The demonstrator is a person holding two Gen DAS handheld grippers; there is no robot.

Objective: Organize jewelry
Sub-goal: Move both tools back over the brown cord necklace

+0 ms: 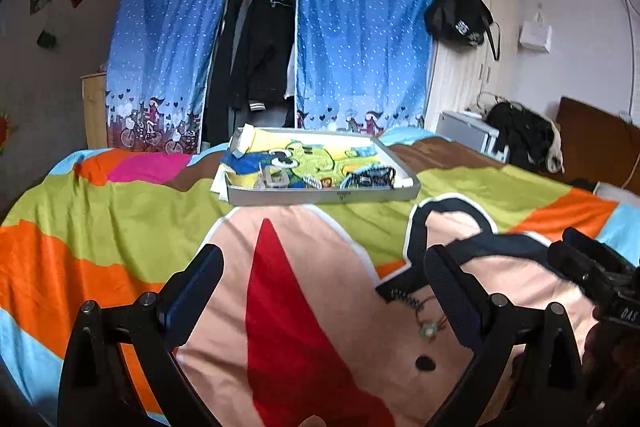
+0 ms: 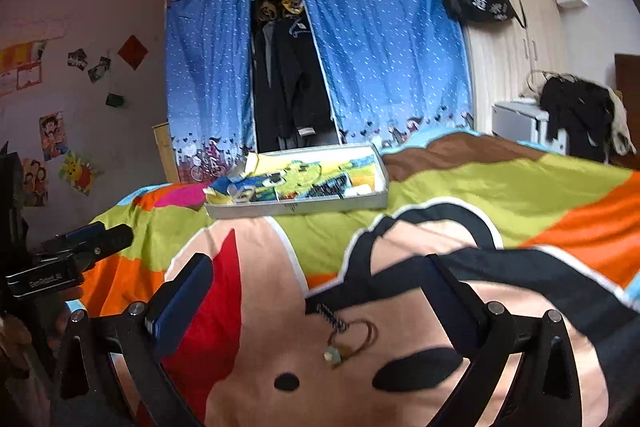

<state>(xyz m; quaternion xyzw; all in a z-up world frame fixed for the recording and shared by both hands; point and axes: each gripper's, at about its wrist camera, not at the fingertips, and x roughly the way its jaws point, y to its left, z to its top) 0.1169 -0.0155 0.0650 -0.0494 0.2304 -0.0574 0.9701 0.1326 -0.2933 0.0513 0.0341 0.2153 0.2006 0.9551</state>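
The cord necklace [image 2: 348, 339] lies on the bedspread [image 2: 460, 195], between the spread fingers of the right gripper [image 2: 320, 291]. The left gripper [image 1: 324, 279] is likewise open, empty. The tray [image 2: 304, 207] sits farther back.

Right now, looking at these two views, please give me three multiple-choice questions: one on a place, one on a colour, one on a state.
1. Where does the necklace lie?
A. In the tray
B. On the bedspread, in front of the tray
C. On the wardrobe

2. What colour are the wardrobe curtains?
A. Blue with white dots
B. Plain red
C. Green stripes

3. How is the right tool?
A. Shut on the necklace
B. Open, holding nothing
C. Shut on the tray

Answers:
1 B: it rests on the peach patch of the bedspread, nearer than the tray.
2 A: blue dotted cloth hangs either side of the dark clothes.
3 B: its fingers stand wide apart above the necklace.
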